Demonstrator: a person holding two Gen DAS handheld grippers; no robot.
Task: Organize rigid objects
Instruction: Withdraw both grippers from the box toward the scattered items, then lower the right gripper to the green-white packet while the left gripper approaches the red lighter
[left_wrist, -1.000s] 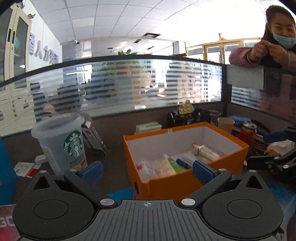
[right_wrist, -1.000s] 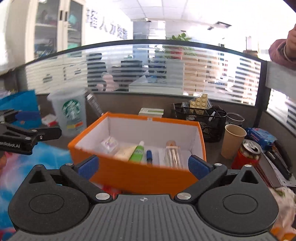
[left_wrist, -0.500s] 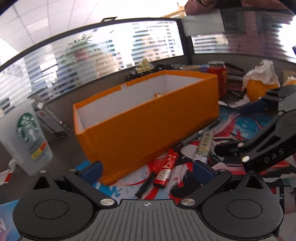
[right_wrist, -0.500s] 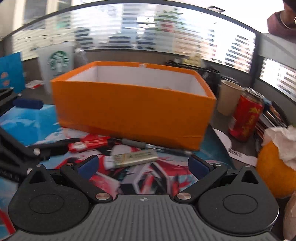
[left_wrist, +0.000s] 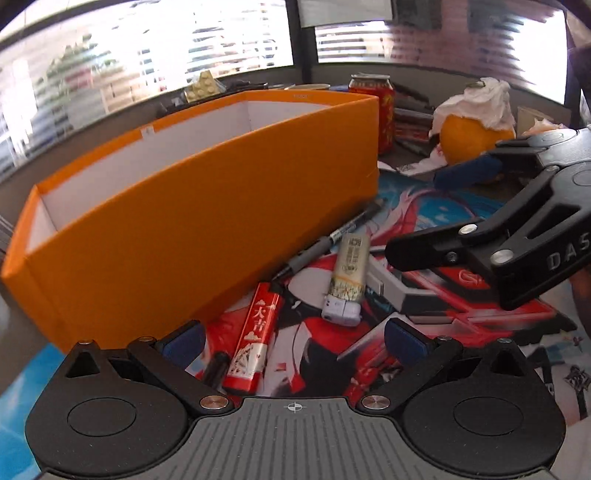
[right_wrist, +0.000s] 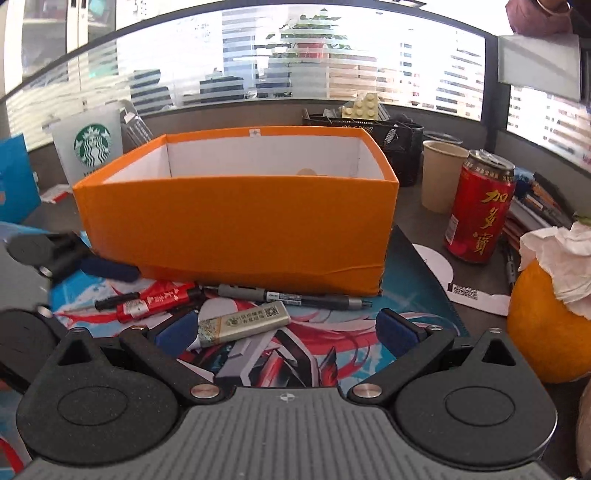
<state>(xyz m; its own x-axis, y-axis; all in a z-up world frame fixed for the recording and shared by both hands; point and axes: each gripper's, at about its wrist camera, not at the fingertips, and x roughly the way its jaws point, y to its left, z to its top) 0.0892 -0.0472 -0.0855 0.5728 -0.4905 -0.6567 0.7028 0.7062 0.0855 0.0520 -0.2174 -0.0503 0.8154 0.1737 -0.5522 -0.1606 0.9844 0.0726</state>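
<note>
Change: both grippers have dropped low over the mat, nearer the lighters.
Left gripper (left_wrist: 293, 341): jaws apart, red lighter (left_wrist: 255, 339) between them.
Right gripper (right_wrist: 286, 330): jaws apart, pale lighter (right_wrist: 243, 323) just ahead.
Pen (right_wrist: 291, 296): against orange box (right_wrist: 236, 229).

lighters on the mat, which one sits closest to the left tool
The red lighter: it lies between the open fingers of the left tool. The pale beige lighter lies farther ahead, beside the grey pen.
</note>
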